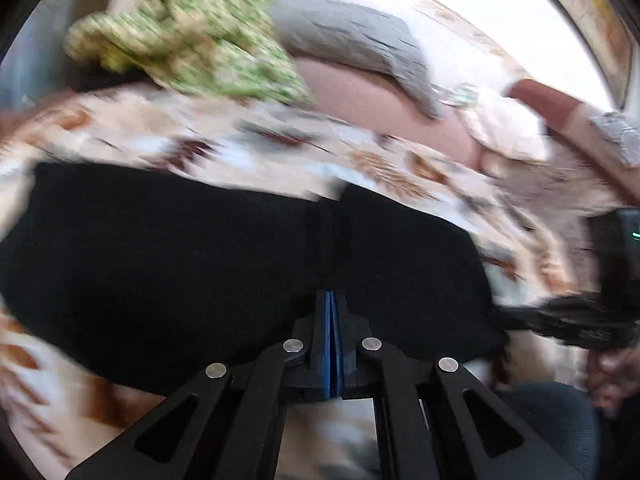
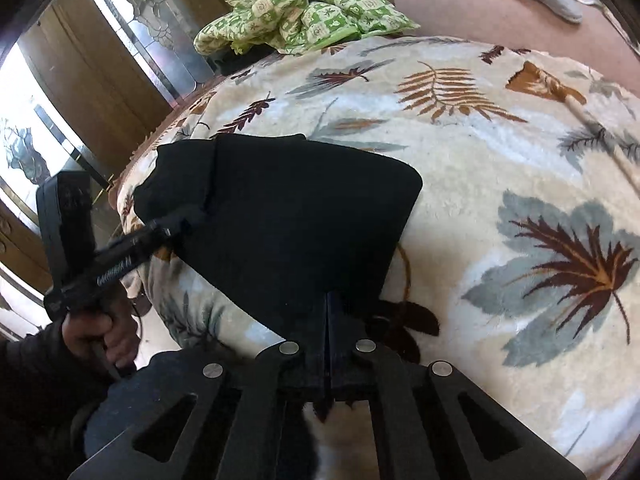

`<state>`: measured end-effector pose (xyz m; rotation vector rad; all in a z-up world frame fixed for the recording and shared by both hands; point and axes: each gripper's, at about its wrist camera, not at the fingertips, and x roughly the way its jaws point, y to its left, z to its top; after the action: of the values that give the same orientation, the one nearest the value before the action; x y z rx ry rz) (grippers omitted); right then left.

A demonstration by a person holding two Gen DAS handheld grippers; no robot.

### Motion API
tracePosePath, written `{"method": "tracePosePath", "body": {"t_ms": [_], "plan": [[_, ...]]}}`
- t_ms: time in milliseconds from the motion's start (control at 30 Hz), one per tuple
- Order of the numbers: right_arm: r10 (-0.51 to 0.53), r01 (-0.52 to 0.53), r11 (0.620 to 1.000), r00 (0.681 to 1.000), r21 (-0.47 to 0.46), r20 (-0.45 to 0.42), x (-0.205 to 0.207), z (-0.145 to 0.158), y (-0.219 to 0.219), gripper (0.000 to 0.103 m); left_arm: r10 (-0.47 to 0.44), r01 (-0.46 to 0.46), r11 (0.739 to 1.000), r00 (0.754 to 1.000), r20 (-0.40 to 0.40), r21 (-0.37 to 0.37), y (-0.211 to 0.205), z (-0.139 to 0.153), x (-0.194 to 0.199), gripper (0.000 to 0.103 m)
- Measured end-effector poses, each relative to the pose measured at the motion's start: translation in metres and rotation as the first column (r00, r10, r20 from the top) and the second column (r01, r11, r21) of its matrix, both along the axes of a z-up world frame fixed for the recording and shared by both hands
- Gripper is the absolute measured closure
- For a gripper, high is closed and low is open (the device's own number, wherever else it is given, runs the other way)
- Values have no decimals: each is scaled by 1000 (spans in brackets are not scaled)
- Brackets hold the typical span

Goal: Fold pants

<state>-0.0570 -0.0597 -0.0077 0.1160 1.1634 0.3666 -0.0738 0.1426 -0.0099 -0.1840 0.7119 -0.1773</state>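
Both grippers are clamped down now. The right gripper has its fingers pressed together on the near edge of the black pants, cloth pinched between the pads. Over on the far side, the left gripper is closed just as tight, nipping the pants at their near hem; from the right wrist view you can see its tip biting into the folded corner, the person's hand wrapped round the handle.

The pants sit as a compact dark bundle, already doubled over, on the leaf-print blanket near its edge. A green checked cloth lies bunched well behind (no part of this job, I'd say).

Here's the worry: black on black, so it's hard to tell how many layers each pinch holds. Catch only the top layer and the bundle will open as it lifts. The plush blanket could get nipped too and drag along. And the left view is smeared, so uneven pulling could skew the fold.
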Motion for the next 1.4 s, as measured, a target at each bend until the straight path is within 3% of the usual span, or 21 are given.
{"method": "tracePosePath", "body": {"t_ms": [33, 100, 167, 233, 300, 400, 467, 533, 567, 633, 700, 800, 867, 1033, 1067, 1133, 1167, 1200, 1233, 1300, 1400], "plan": [[-5, 5, 1000, 1000, 5, -2, 1, 1, -2, 103, 53, -53, 998, 999, 3, 29, 5, 1, 0, 97], [-9, 9, 1000, 1000, 10, -4, 1, 1, -3, 103, 69, -69, 997, 997, -20, -31, 16, 1, 2, 97], [-8, 8, 1000, 1000, 6, -2, 1, 1, -1, 103, 81, -81, 996, 997, 17, -30, 16, 11, -4, 97], [-7, 7, 1000, 1000, 5, -2, 3, 0, -1, 103, 31, -28, 998, 998, 54, -63, 8, 22, -10, 95], [-7, 7, 1000, 1000, 6, -2, 4, 0, -1, 103, -105, 109, 991, 992, 64, -78, -15, 28, -8, 94], [-10, 10, 1000, 1000, 4, -2, 5, 0, -1, 103, -183, 185, 982, 982, 44, -49, -39, 21, 4, 94], [-15, 15, 1000, 1000, 5, -2, 5, 0, -1, 103, -111, 111, 994, 994, -20, -4, -38, 6, 22, 94], [-17, 17, 1000, 1000, 5, -2, 5, 0, -1, 103, -41, 41, 999, 998, -50, -8, -21, -6, 30, 98], [-15, 15, 1000, 1000, 4, 0, 5, 0, -1, 103, -28, 28, 999, 999, -33, -18, -12, -7, 28, 98], [-8, 8, 1000, 1000, -4, 3, 6, 1, 1, 103, -11, 11, 1000, 1000, -13, 24, -11, -5, 21, 98], [-9, 9, 1000, 1000, -3, 1, 6, 0, 0, 103, 62, -63, 995, 998, 13, 79, -13, -2, 15, 97], [-9, 9, 1000, 1000, 0, 1, 5, 0, -1, 103, 141, -142, 990, 990, 28, 27, -2, 6, 12, 97], [-10, 10, 1000, 1000, 3, 0, 5, 0, -3, 103, 112, -112, 994, 991, 69, 4, -12, 19, 11, 97], [-16, 16, 1000, 1000, 1, -1, 6, 0, -2, 103, -117, 116, 993, 988, 96, 19, -68, 29, 14, 94], [-18, 18, 1000, 1000, 2, -2, 6, 0, -2, 103, -113, 110, 993, 991, 72, 48, -73, 22, 20, 93], [-20, 20, 1000, 1000, 5, -3, 6, 0, -2, 103, -12, 12, 996, 1000, 0, 89, -67, 4, 36, 95], [-19, 19, 1000, 1000, 8, -3, 5, 0, -2, 103, 34, -33, 999, 999, -32, 42, -53, -5, 42, 98], [-19, 19, 1000, 1000, 13, -4, 5, 0, -2, 103, 47, -48, 999, 998, -35, -12, -43, -7, 44, 98], [-18, 18, 1000, 1000, 18, -6, 5, 0, -2, 103, 58, -58, 998, 998, -34, -19, -38, -7, 43, 98], [-20, 21, 999, 1000, 41, -16, 6, 1, -4, 100, 70, -69, 997, 997, -19, 25, -41, -1, 39, 98], [-41, 44, 995, 999, 87, -32, 5, 6, -12, 99, 137, -139, 990, 989, 55, 28, -35, 15, 29, 98]]}}
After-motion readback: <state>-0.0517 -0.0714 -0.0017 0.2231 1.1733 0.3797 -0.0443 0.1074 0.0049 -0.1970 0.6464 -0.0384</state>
